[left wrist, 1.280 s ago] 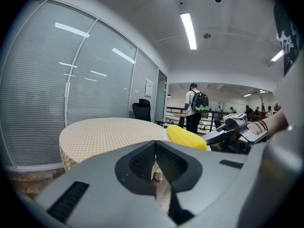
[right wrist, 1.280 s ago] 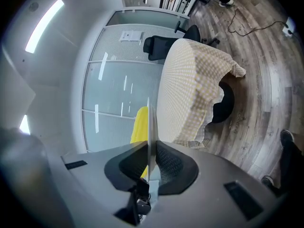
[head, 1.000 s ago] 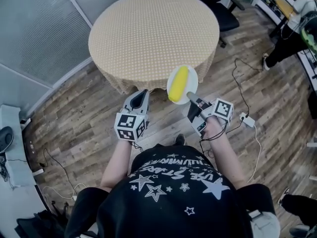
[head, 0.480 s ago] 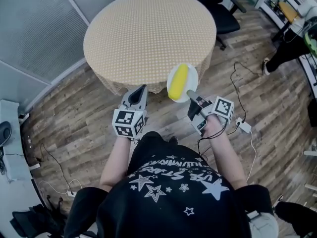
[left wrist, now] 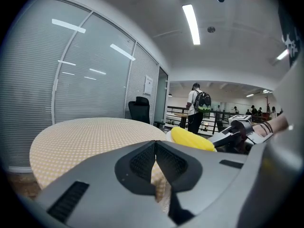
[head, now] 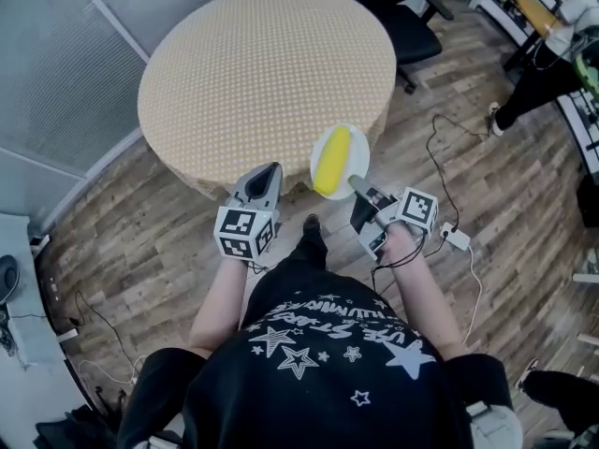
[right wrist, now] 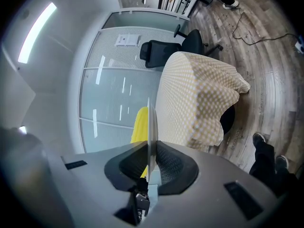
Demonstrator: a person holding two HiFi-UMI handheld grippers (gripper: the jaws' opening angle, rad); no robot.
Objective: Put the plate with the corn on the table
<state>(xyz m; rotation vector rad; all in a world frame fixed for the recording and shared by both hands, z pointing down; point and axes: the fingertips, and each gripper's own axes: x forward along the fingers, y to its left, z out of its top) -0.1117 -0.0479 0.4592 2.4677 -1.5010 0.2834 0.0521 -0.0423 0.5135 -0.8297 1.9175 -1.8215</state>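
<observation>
A white plate (head: pixel 354 150) carries a yellow corn cob (head: pixel 332 161) and hangs in the air at the near right edge of the round table (head: pixel 267 73), which has a beige dotted cloth. My right gripper (head: pixel 359 186) is shut on the plate's near rim. In the right gripper view the plate (right wrist: pixel 151 127) stands edge-on between the pads, with the corn (right wrist: pixel 139 123) to its left and the table (right wrist: pixel 194 103) beyond. My left gripper (head: pixel 266 176) is shut and holds nothing, just left of the plate over the table's edge. From the left gripper view the corn (left wrist: pixel 192 139) shows to the right.
A black office chair (head: pixel 404 12) stands behind the table. Cables and a power strip (head: pixel 456 238) lie on the wooden floor to the right. A person (head: pixel 543 78) is at the far right. Glass partition walls run along the left.
The person holding the grippers has stepped toward the table. Both grippers and the plate are now closer to its near edge. The grip on the plate is unchanged.
</observation>
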